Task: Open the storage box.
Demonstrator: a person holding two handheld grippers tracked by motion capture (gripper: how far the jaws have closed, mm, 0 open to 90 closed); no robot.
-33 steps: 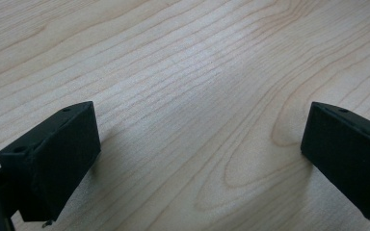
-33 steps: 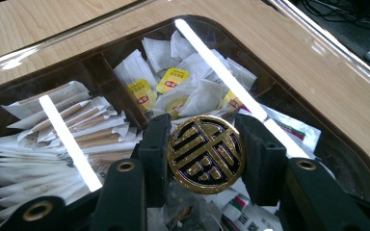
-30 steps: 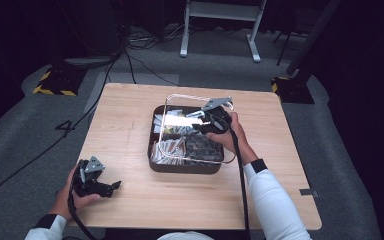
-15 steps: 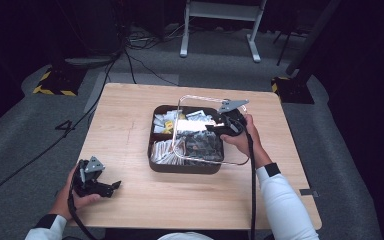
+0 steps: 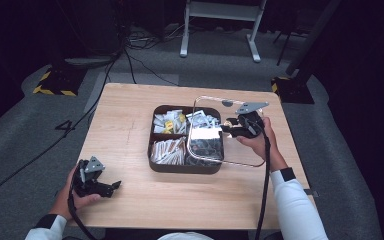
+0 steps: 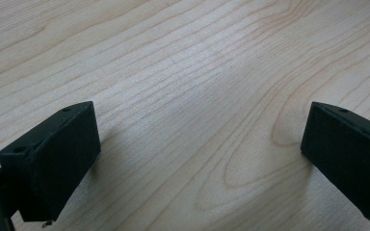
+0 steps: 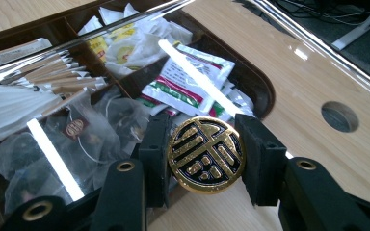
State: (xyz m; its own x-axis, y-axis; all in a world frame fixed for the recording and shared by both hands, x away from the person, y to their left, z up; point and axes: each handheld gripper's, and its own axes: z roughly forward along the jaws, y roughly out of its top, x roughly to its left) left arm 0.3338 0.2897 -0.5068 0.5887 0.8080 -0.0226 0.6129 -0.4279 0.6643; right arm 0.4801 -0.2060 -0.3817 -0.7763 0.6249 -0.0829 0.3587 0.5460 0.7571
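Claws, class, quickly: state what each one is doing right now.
Left claw: open, nothing between its jaws, bare wooden table below.
Right claw: shut on the round gold-and-black knob of the clear lid, over the brown box.

My sachets' (image 7: pixel 185 86) print is too small to read; my clear lid (image 7: pixel 318 62) runs off the frame, glare streaks masking the tea bags (image 7: pixel 77 139) beneath

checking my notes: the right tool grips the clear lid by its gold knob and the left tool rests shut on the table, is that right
Not quite: the left tool rests on the table with its jaws wide open, as the left gripper view shows. The right tool does grip the clear lid by its gold knob.
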